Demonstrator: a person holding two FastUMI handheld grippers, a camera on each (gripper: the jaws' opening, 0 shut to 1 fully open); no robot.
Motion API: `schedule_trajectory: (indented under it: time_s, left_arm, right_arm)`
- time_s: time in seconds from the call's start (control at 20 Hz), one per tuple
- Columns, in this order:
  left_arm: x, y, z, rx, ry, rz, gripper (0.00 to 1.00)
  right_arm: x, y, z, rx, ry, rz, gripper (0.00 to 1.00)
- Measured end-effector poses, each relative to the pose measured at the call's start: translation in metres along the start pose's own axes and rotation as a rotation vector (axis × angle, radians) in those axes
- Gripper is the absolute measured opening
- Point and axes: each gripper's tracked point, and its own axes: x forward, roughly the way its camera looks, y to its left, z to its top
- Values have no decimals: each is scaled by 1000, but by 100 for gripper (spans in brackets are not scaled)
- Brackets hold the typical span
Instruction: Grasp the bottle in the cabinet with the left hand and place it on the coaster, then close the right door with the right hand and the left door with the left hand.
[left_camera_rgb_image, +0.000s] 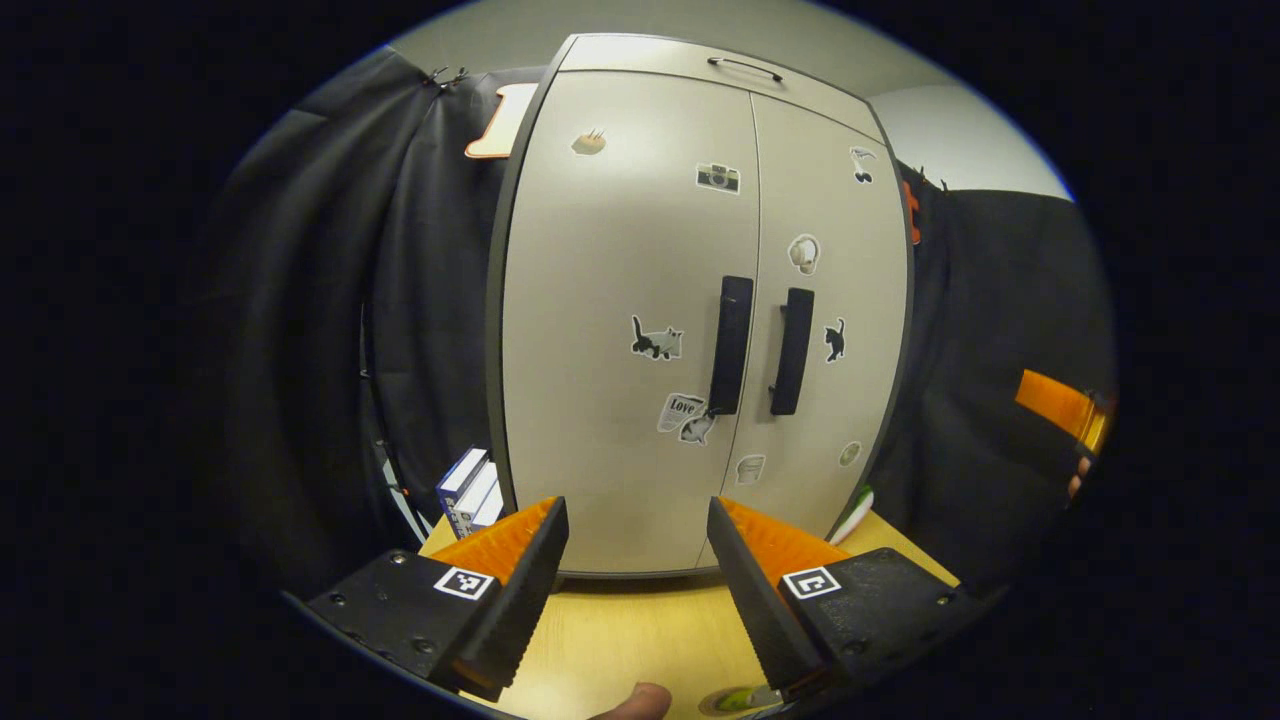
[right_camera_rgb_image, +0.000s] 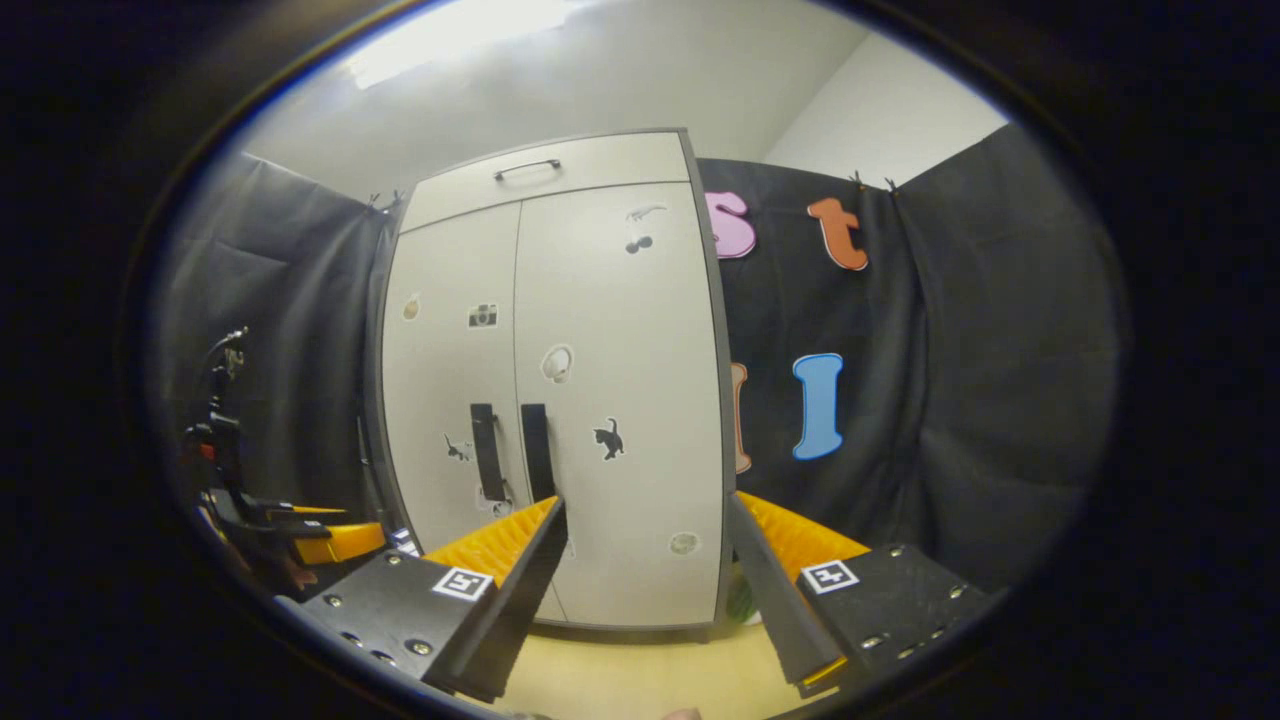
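The pale grey cabinet stands on the wooden table with both doors shut flush. Its two dark upright handles sit side by side at the middle seam. My left gripper is open just before the left door's lower part and holds nothing. In the right gripper view, the cabinet stands a little farther off. My right gripper is open and empty in front of the right door. A small green and pale thing lies at the bottom edge, mostly hidden.
Blue and white boxes lean at the cabinet's left foot. A green and white object sits by its right lower corner. The right gripper shows at the far right, the left gripper at the far left. Black cloth hangs all around.
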Motion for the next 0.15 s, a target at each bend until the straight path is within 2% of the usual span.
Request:
schedule_trajectory:
  time_s: [0.15]
  left_arm:
    - [4, 2, 3, 21, -24, 18, 89]
  right_arm:
    - [-1, -1, -3, -19, 2, -16, 96]
